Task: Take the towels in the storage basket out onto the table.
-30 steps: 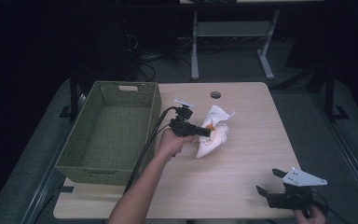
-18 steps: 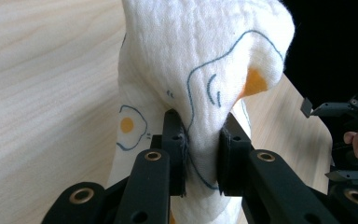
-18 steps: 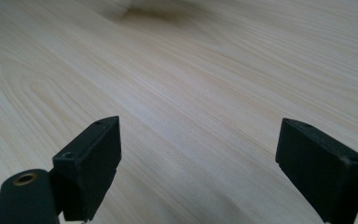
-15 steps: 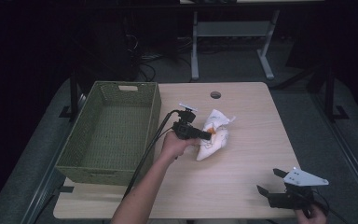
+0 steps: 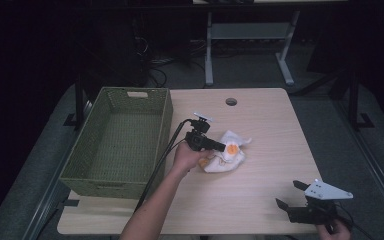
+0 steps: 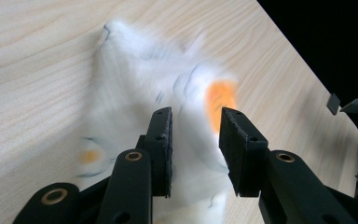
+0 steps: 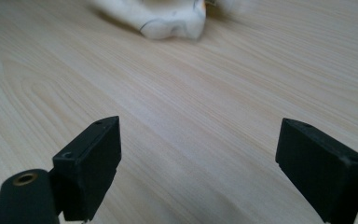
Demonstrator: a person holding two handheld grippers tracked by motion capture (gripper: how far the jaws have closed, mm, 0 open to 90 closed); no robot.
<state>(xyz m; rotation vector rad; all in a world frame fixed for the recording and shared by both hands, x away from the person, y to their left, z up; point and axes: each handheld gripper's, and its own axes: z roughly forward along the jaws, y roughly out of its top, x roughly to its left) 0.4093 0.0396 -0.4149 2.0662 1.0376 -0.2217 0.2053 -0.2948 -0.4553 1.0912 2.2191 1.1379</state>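
While the right gripper (image 5: pixel 300 207) rests idle on the near edge of the desk (image 5: pixel 270 125), its jaws spread wide with nothing but bare wood between them, the work of this moment belongs to the left one. In the right gripper view the white cloth (image 7: pixel 158 18) lies well ahead of those open jaws, out of reach.

Farther in, the left gripper (image 5: pixel 223 148) is held by the person's left hand (image 5: pixel 187 157) right at the crumpled white cloth (image 5: pixel 227 156), a soft piece with orange spots and thin dark outlines. Its jaws have just been opening; in the left gripper view they stand apart with a clear gap, the cloth (image 6: pixel 135 107) lying on the desk directly below and beyond the tips, and the pads do not seem to press on any fold. So the gripper reads as released, with the cloth lying loose on the wood.

Beyond the hand and off to the gripper's left stands the green woven basket (image 5: pixel 80 162), with nothing visible inside it.

The step in hand looks like a re-grip, or a release after shifting the cloth. If the cloth is bound for the basket, the next move calls for lowering the open jaws over a raised fold, closing firmly, then lifting high enough to clear the basket's wall.
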